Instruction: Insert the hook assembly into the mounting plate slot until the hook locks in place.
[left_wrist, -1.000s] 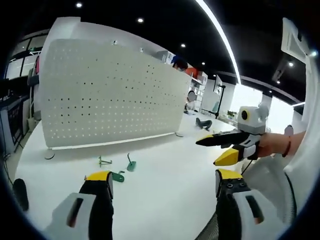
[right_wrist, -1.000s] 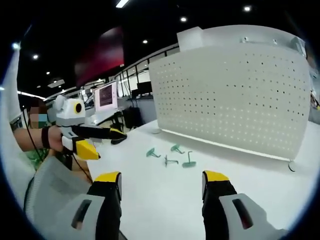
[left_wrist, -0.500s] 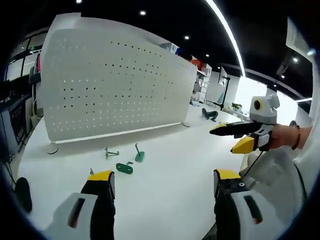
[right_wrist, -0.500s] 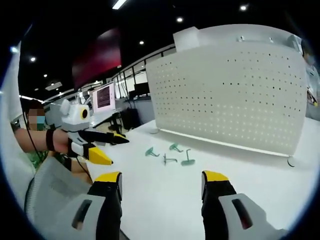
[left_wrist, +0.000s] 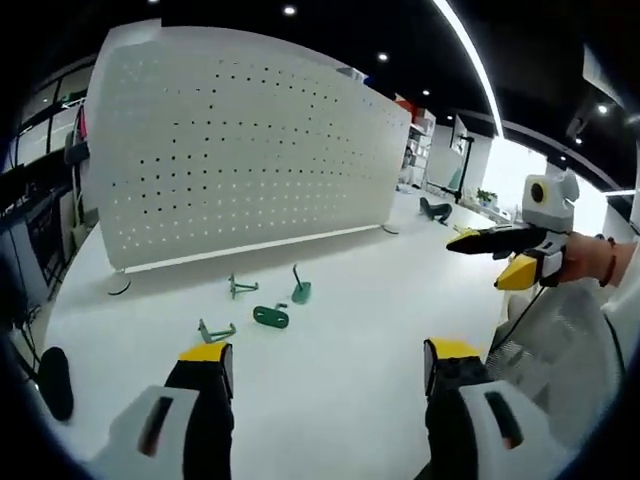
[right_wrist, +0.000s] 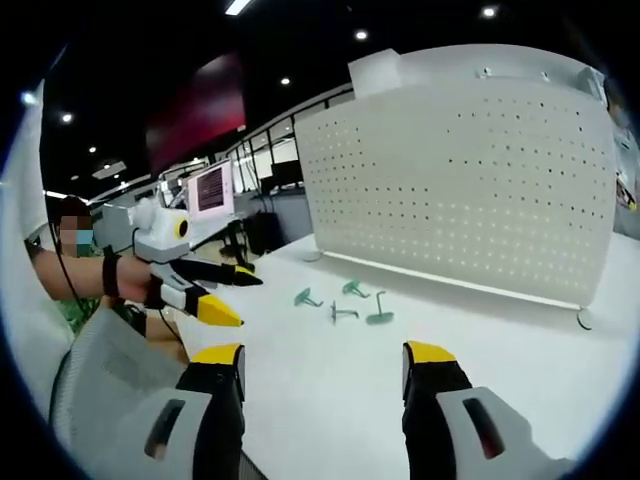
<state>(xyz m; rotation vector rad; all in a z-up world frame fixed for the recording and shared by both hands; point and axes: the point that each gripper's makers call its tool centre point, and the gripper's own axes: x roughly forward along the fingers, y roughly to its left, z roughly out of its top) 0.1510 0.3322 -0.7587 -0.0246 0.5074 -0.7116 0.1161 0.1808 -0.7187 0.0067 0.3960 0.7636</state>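
Observation:
A white pegboard mounting plate (left_wrist: 250, 160) (right_wrist: 460, 180) stands upright on the white table (left_wrist: 350, 400). Several green hook assemblies lie in front of it: one (left_wrist: 270, 316) lies flat, one (left_wrist: 299, 290) stands up, another (left_wrist: 232, 288) is behind it, and one (left_wrist: 215, 331) is nearest me. The right gripper view shows the same cluster of hooks (right_wrist: 342, 313). My left gripper (left_wrist: 330, 352) (right_wrist: 248, 302) is open and empty, short of the hooks. My right gripper (right_wrist: 322, 354) (left_wrist: 475, 264) is open and empty, held above the table to the right of them.
A person's hand and wrist (left_wrist: 590, 265) hold the right gripper. A black object (left_wrist: 52, 380) lies at the table's left edge. A lit monitor (right_wrist: 212, 190) and desks stand beyond the table. The pegboard's foot (right_wrist: 583, 322) rests on the table.
The left gripper has moved forward and right toward the hooks, bringing a fourth hook into its view. Both grippers stay open; the hooks have not moved.

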